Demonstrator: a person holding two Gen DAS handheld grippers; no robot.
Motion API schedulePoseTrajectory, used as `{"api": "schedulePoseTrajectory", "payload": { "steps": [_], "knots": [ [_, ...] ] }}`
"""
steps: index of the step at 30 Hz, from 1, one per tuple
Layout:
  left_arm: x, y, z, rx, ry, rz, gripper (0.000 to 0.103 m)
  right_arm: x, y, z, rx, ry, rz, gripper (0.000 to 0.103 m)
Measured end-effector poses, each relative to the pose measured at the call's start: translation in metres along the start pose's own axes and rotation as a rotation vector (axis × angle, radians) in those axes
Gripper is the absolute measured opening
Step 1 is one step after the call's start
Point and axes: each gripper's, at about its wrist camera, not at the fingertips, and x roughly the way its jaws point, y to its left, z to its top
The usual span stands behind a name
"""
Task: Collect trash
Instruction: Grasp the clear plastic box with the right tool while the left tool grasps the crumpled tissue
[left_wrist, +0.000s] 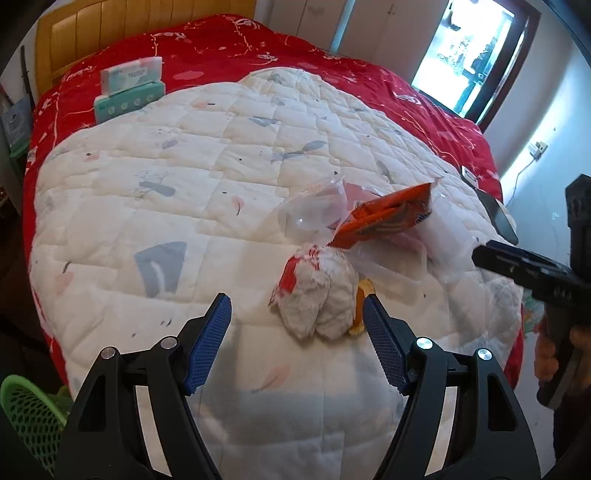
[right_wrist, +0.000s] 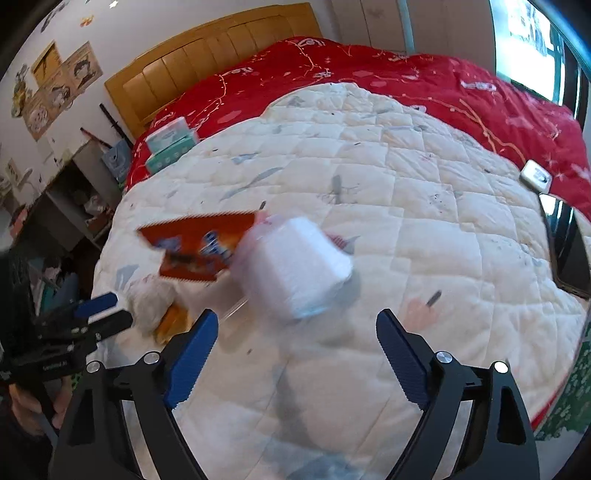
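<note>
Left wrist view: crumpled white wrapper (left_wrist: 317, 291), near centre of the white quilt (left_wrist: 147, 192), between our left gripper (left_wrist: 297, 317) pads, jaws apart, nothing clamped. Just beyond: orange snack packet (left_wrist: 388, 218), clear plastic cup (left_wrist: 314, 210), clear tray (left_wrist: 391, 262). Right gripper (right_wrist: 295, 332), jaws apart and empty, faces a blurred white plastic container (right_wrist: 295, 266). Green basket (left_wrist: 26, 413), near left. We judge it best to centre each item before closing, pinching trash only, not quilt.
</note>
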Motion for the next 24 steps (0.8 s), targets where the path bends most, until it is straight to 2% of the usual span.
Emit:
{"api": "schedulePoseTrajectory", "payload": {
  "steps": [5, 9, 12, 18, 24],
  "knots": [
    [0.013, -0.003, 0.005, 0.011, 0.013, -0.006, 0.073, 0.015, -0.014, 0.011, 0.003, 0.025, 0.022, 0.081],
    [0.02, -0.002, 0.007, 0.004, 0.016, -0.008, 0.073, 0.008, -0.007, 0.009, -0.029, -0.018, 0.002, 0.081],
    [0.023, -0.004, 0.007, 0.006, 0.017, -0.019, 0.07, 0.011, 0.003, 0.003, -0.081, -0.011, -0.005, 0.079],
    [0.028, -0.005, 0.007, 0.009, 0.018, -0.029, 0.061, 0.021, 0.028, -0.008, -0.239, -0.017, -0.096, 0.073],
    [0.031, -0.007, 0.007, 0.014, 0.016, -0.042, 0.05, 0.039, 0.036, -0.016, -0.326, 0.007, -0.195, 0.058]
  ]
}}
